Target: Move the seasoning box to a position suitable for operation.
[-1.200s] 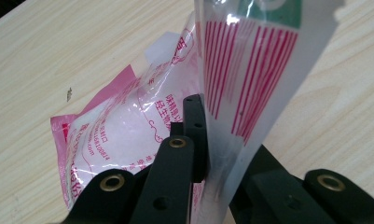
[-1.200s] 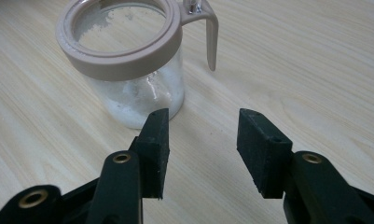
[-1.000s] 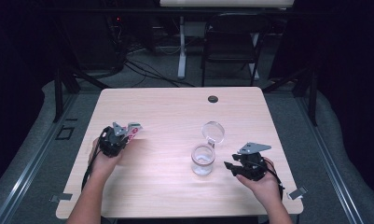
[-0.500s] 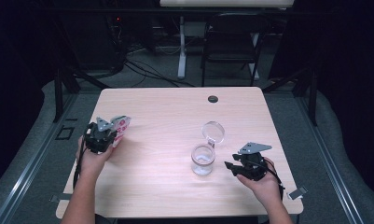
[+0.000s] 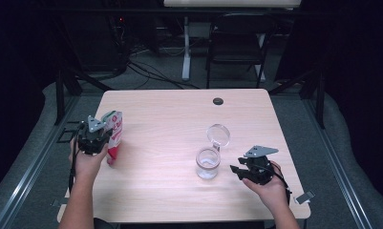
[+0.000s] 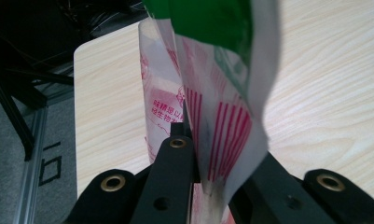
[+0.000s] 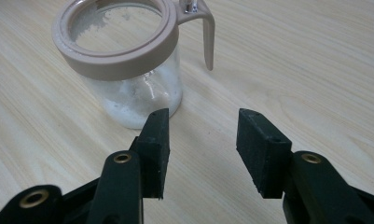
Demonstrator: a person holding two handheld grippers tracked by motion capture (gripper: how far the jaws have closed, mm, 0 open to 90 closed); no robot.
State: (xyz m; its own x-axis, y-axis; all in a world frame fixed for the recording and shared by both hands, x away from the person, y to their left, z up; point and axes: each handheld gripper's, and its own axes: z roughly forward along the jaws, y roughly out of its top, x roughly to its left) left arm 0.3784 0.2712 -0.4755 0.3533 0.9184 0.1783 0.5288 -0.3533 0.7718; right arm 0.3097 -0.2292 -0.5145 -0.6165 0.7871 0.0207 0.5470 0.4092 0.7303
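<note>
The left gripper (image 5: 99, 135) is clamped on a red-and-white pouch (image 5: 114, 133), held upright at the table's left edge. The right gripper (image 5: 240, 171), jaws apart and empty, waits just beside the open glass jar (image 5: 208, 163). Judged step: bringing the pouch to the jar; next, carry it across and tilt it over the mouth.

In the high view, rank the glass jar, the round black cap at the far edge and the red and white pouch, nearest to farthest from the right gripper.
From the right gripper:
1. Glass jar, just left of it.
2. Round black cap, at the table's far edge.
3. Red and white pouch, across the table, clamped in the left gripper.
</note>
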